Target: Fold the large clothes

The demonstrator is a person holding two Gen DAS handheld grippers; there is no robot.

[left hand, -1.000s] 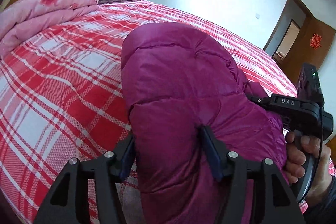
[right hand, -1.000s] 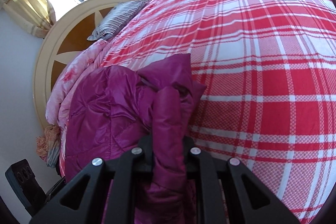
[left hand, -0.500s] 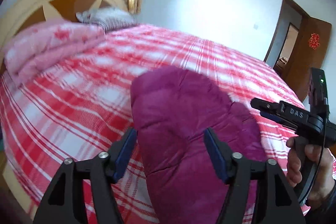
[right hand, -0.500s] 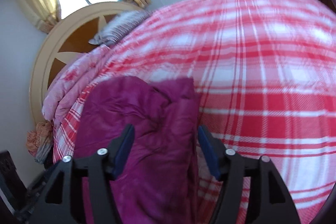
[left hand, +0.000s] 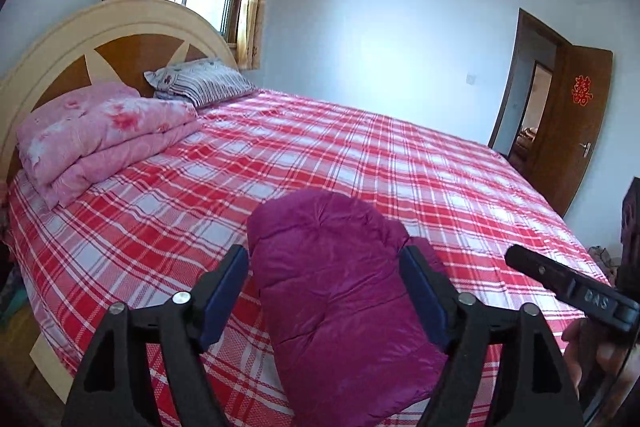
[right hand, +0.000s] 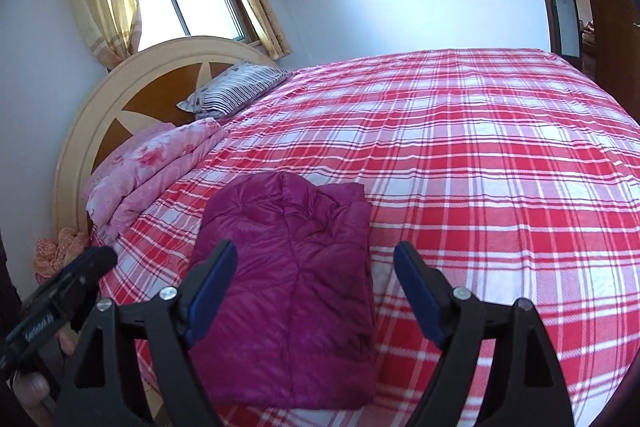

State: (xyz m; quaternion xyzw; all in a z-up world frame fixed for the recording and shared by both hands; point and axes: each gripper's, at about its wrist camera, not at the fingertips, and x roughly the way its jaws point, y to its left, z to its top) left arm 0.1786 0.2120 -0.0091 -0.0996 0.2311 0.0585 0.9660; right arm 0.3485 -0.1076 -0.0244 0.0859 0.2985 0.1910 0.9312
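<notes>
Left tool: black angular frame, blue pads, silver screws. Right tool: the same build. White lettering on each black body. Fingers on handle.

The red plaid bed lies broad and bare to the right of the folded purple jacket and beyond it — open room for a hand to pass. Toward the headboard the way is taken up by a folded pink quilt and a striped pillow. Near the jacket's left side, the left gripper hangs above the bed's near edge.
</notes>
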